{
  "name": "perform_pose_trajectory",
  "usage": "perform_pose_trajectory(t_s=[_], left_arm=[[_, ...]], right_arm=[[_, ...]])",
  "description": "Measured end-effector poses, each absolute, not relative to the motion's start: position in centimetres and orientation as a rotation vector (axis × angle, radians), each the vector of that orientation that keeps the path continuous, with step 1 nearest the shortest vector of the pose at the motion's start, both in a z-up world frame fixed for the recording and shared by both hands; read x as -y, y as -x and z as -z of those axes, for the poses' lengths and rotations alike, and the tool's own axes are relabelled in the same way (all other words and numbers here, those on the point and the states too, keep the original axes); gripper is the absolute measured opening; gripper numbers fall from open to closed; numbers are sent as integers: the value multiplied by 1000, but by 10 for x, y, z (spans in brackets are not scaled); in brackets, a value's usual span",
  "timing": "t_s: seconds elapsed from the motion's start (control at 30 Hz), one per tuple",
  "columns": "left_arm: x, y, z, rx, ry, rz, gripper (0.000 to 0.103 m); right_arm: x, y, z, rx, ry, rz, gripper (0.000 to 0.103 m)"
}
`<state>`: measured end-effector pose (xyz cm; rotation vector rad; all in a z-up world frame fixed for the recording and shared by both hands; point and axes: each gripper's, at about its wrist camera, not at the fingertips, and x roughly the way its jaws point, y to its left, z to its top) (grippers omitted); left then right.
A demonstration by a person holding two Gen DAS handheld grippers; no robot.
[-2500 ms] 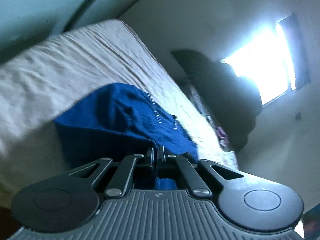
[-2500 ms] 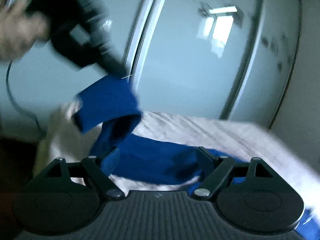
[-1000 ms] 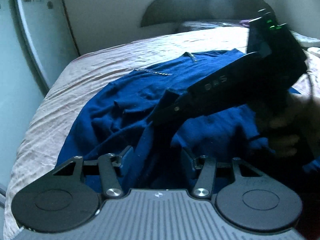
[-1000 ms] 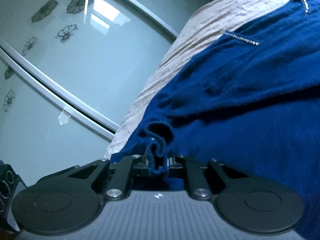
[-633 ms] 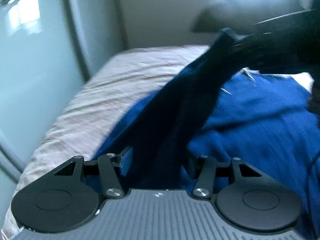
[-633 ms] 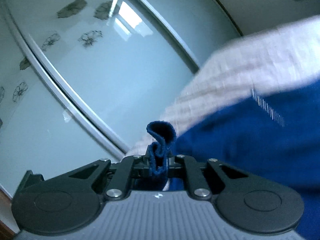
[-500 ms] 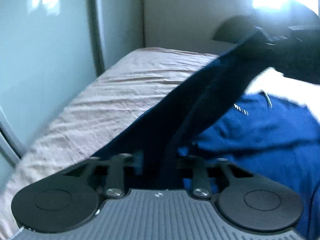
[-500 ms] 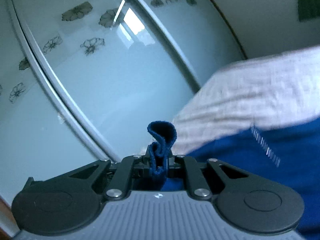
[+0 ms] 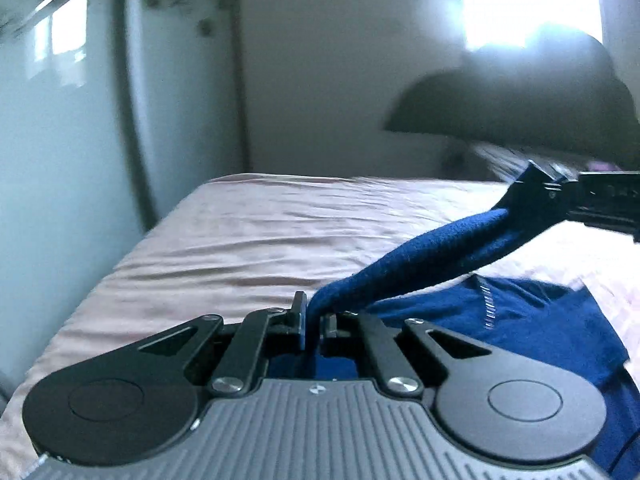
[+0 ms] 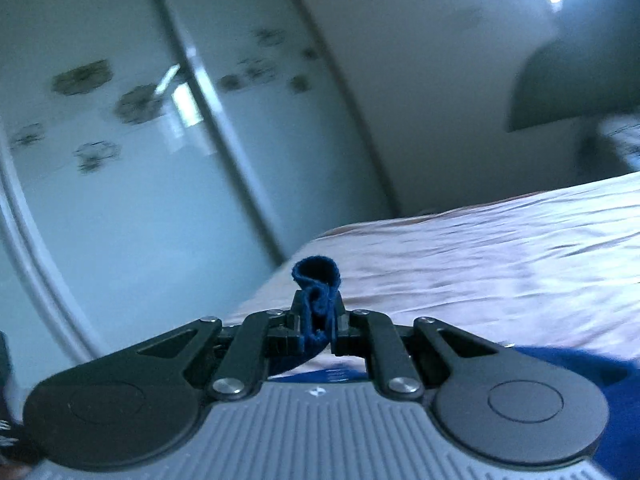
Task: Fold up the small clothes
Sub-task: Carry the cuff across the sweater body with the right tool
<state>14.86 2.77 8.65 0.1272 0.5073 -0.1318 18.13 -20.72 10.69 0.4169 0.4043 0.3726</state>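
A dark blue garment (image 9: 532, 320) lies partly on the bed. A twisted strip of it (image 9: 420, 256) stretches through the air between both grippers. My left gripper (image 9: 314, 322) is shut on one end of the strip. My right gripper (image 10: 318, 322) is shut on a bunched edge of the same garment (image 10: 316, 276); its black body also shows at the right of the left wrist view (image 9: 580, 196), holding the strip's far end. More blue cloth (image 10: 580, 368) lies below my right gripper.
The bed with a wrinkled pale pink sheet (image 9: 260, 236) fills the middle. Frosted sliding wardrobe doors with flower prints (image 10: 120, 152) stand close along the bed's left side. A dark rounded headboard (image 9: 520, 100) and a bright window (image 9: 528, 4) are at the back.
My left gripper has closed on the blue cloth. Both grippers have lifted, and the strip between them is pulled tighter and thinner. Both views swung toward the headboard.
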Motion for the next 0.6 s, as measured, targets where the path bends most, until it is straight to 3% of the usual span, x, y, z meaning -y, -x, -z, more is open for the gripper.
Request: perform_pose_trajectory(t_s=[0.3,0.6], left_arm=[[69,-140,-34,-605,-273,300,6],[95,-123,1,-617,-375,367,10]], right_arm=[[296,-163,-46,-492,-472,-157,11],[327,-135,-11,-539,-494,-79,11]])
